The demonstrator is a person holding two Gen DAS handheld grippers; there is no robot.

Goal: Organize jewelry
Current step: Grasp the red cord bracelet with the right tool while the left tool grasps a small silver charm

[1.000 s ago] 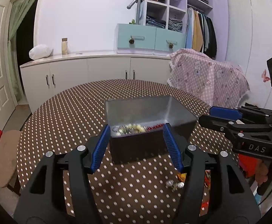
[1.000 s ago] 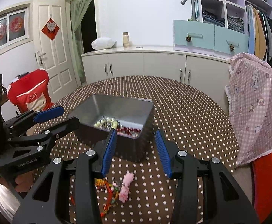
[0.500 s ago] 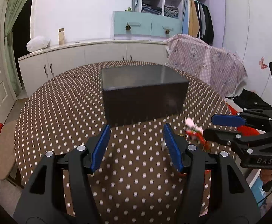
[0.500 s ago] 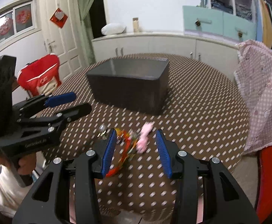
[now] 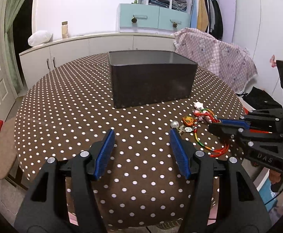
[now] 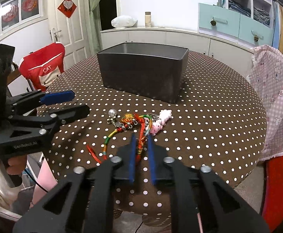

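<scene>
A dark grey box (image 5: 151, 81) (image 6: 143, 73) stands on the round polka-dot table (image 5: 63, 104); its inside is hidden from this low angle. A tangle of jewelry lies in front of it: a red and rainbow cord bracelet (image 6: 139, 134) (image 5: 201, 143), a pink pig charm (image 6: 157, 127) (image 5: 198, 106), an orange charm (image 5: 188, 120) and a pearl bead (image 6: 112, 113) (image 5: 174, 124). My right gripper (image 6: 141, 137) is narrowed around the red cord of the bracelet at table level. My left gripper (image 5: 142, 133) is open and empty, left of the jewelry.
A red chair cover marked CAT (image 6: 44, 68) is at the table's left. A pink checked cloth (image 6: 273, 97) drapes a chair on the right. White cabinets (image 5: 83, 46) and a wardrobe stand behind.
Both grippers have pulled back and dropped from above the box to the table's near side. My right gripper has closed from wide open onto the bracelet cord.
</scene>
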